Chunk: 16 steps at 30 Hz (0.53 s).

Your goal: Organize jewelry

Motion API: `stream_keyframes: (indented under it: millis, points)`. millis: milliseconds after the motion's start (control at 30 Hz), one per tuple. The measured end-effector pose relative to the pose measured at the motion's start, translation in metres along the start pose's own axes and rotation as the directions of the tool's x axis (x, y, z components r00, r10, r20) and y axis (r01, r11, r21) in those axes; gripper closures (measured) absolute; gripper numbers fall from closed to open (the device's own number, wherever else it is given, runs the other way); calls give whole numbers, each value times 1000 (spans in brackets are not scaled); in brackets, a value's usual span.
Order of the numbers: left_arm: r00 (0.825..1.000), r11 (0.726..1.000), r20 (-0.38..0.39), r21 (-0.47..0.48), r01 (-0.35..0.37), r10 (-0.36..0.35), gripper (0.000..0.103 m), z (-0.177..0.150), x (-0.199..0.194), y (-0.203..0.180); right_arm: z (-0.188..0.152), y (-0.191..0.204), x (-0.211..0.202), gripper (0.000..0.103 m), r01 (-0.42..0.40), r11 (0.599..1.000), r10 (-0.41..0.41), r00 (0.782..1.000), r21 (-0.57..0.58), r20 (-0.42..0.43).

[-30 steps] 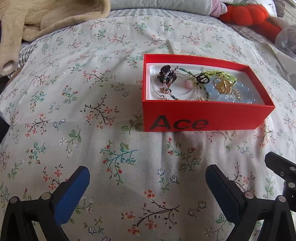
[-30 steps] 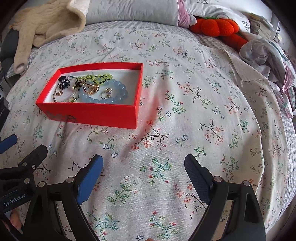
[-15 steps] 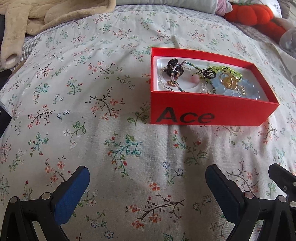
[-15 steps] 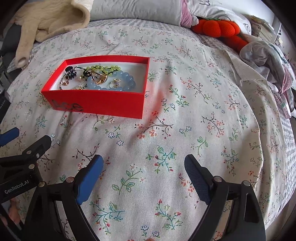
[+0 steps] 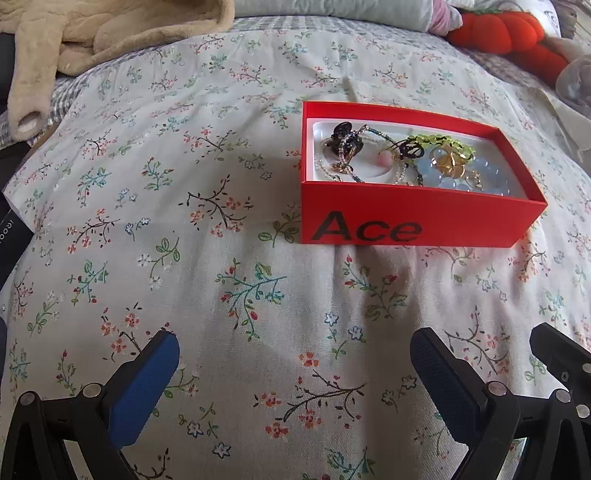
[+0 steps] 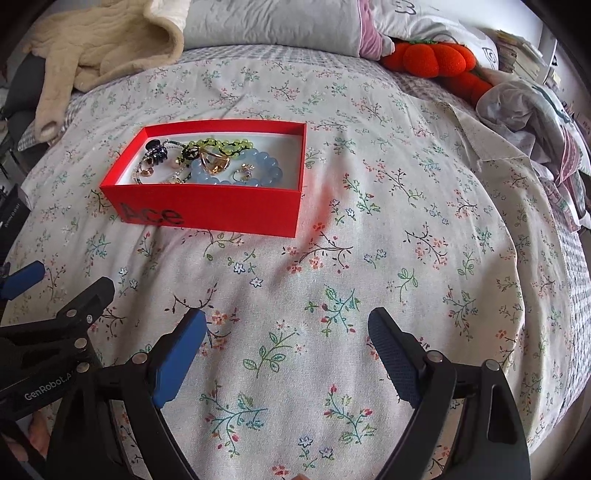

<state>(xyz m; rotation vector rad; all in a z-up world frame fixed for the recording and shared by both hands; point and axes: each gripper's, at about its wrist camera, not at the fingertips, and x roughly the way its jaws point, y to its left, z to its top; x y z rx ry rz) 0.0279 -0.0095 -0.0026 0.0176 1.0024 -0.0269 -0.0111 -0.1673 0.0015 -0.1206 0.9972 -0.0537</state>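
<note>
A red box [image 5: 417, 223] marked "Ace" sits on the floral bedspread, also in the right wrist view [image 6: 221, 210]. Inside lie a tangle of jewelry: a black hair claw [image 5: 345, 138], a green bead strand [image 5: 443, 142], a pale blue bead bracelet [image 6: 236, 170], a gold piece [image 6: 214, 162] and a pink bead [image 5: 384, 159]. My left gripper [image 5: 293, 373] is open and empty, low over the bedspread in front of the box. My right gripper [image 6: 286, 350] is open and empty, to the right of the left one and nearer than the box.
A beige plush garment [image 6: 99, 48] lies at the far left. Pillows [image 6: 269, 26] and an orange plush pumpkin [image 6: 432, 59] lie at the head of the bed. Crumpled clothes [image 6: 535, 122] lie at the right. A dark object [image 5: 9, 225] sits at the left edge.
Both grippers have drawn back and shifted, so the box sits farther right in the left view and higher in the right view. Jaws stay open. The box's contents look the same.
</note>
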Motion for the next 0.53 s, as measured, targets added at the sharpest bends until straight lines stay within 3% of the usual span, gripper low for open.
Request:
stream_keyframes:
  millis: [533]
  points:
    - [999,1000,-27,12,-22,22,0,-3,5,5,-1,-4,6,12,6,1000,-5,1000,23,-10]
